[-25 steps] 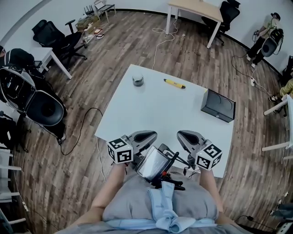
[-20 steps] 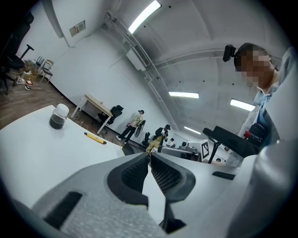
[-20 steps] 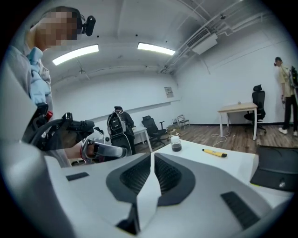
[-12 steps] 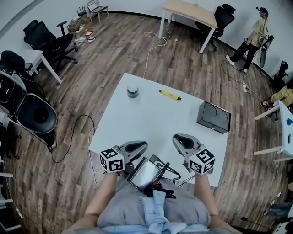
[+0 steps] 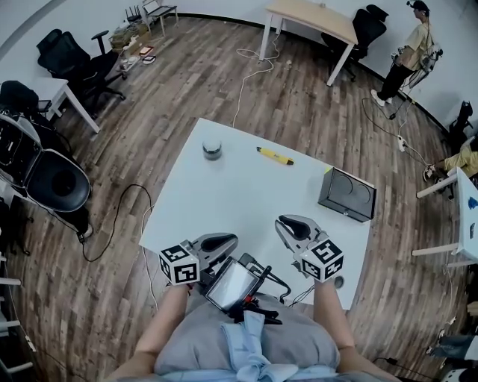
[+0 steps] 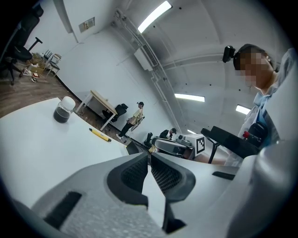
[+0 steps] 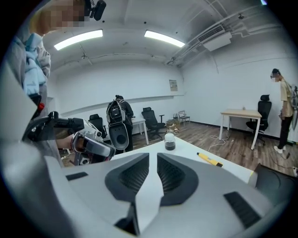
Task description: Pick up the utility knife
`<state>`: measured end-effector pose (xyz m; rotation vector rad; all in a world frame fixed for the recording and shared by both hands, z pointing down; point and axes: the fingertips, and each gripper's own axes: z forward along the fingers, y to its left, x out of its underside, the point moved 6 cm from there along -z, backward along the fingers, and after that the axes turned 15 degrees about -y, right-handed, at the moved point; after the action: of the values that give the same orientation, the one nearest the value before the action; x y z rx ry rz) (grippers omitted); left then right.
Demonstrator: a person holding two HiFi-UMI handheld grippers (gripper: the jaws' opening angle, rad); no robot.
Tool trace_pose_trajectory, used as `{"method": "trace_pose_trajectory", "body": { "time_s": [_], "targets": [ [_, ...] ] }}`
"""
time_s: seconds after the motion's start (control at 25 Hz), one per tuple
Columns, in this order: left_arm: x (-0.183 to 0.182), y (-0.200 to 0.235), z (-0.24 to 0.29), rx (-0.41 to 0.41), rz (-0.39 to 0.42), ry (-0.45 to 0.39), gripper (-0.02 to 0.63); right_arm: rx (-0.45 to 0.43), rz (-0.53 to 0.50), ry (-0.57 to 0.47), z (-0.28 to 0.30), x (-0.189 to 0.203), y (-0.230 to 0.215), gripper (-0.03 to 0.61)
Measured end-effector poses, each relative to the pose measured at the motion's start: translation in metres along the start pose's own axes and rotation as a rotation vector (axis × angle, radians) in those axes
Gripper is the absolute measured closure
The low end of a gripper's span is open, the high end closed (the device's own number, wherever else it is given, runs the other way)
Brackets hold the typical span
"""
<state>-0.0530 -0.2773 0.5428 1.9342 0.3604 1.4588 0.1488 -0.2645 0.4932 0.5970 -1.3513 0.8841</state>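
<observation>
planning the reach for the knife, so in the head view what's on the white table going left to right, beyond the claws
small jar -> yellow utility knife -> black box

White tables: one.
Utility knives: one, yellow, on the white table's far part.
Jars: one, on the white table, left of the utility knife.
Black boxes: one, at the white table's right edge.
Grippers: two, the left gripper and the right gripper, over the white table's near edge.
Wooden desks: one, well beyond the white table's far side.
Standing people: one, well beyond the white table's far right corner.
</observation>
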Motion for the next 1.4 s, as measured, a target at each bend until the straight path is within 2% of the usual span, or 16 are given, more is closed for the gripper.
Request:
{"method": "trace_pose_trajectory", "body": {
  "time_s": [0.2,0.32,0.36,0.8,1.04,1.4],
  "targets": [
    [0.01,-0.001,-0.005,-0.003,-0.014,0.006,0.594,-0.012,-0.058,0.04,0.011,0.001,-0.01,0.538],
    [0.013,-0.001,-0.01,-0.005,-0.018,0.01,0.594,-0.018,-0.089,0.076,0.02,0.002,-0.016,0.473],
    [0.014,-0.001,-0.011,-0.006,-0.018,0.011,0.594,-0.019,-0.101,0.088,0.023,0.002,-0.019,0.469],
    [0.018,0.004,-0.025,-0.01,-0.02,0.014,0.594,0.009,-0.198,0.169,0.056,0.009,-0.054,0.465],
    [0.021,0.002,-0.027,-0.003,-0.019,0.017,0.594,0.01,-0.252,0.262,0.067,0.023,-0.078,0.465],
    [0.029,0.001,-0.027,-0.01,-0.026,0.034,0.594,0.033,-0.253,0.303,0.082,0.036,-0.106,0.465]
  ]
}}
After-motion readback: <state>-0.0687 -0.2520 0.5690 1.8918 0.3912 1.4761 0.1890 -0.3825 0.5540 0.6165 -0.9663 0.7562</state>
